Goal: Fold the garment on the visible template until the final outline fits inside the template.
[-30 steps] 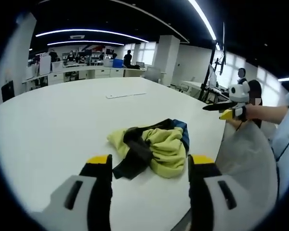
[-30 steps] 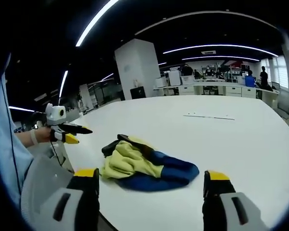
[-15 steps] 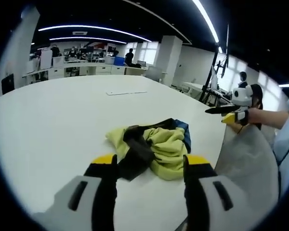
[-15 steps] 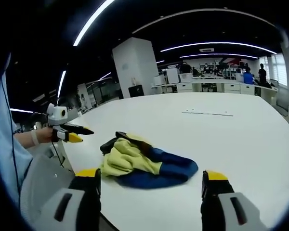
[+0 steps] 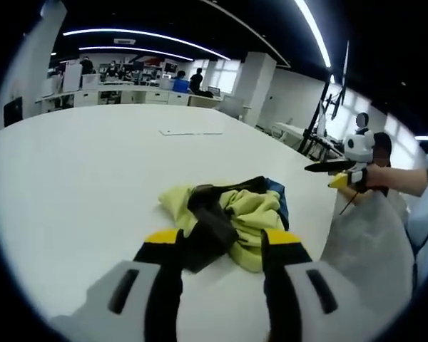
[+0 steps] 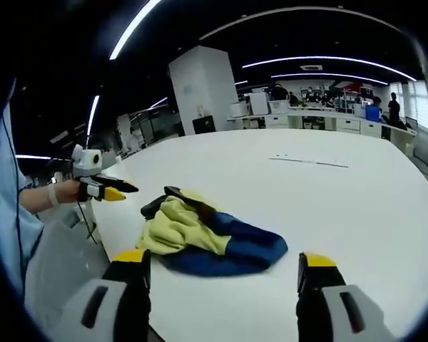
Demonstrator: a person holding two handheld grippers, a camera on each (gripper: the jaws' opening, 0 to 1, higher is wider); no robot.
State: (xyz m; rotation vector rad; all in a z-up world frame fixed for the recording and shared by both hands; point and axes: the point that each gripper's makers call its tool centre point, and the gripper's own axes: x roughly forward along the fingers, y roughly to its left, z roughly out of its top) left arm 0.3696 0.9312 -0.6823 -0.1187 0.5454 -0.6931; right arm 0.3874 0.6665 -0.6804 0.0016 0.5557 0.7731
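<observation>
Garment [image 5: 228, 217] lies crumpled in a heap at the near table [image 5: 78, 178] edge, not spread yet. Left gripper [image 5: 217, 246] sits low, jaws apart around the black part, likely lining up a grab. Right gripper [image 6: 217, 267] empty, jaws wide, hovering just short of the blue side, ready to help.
</observation>
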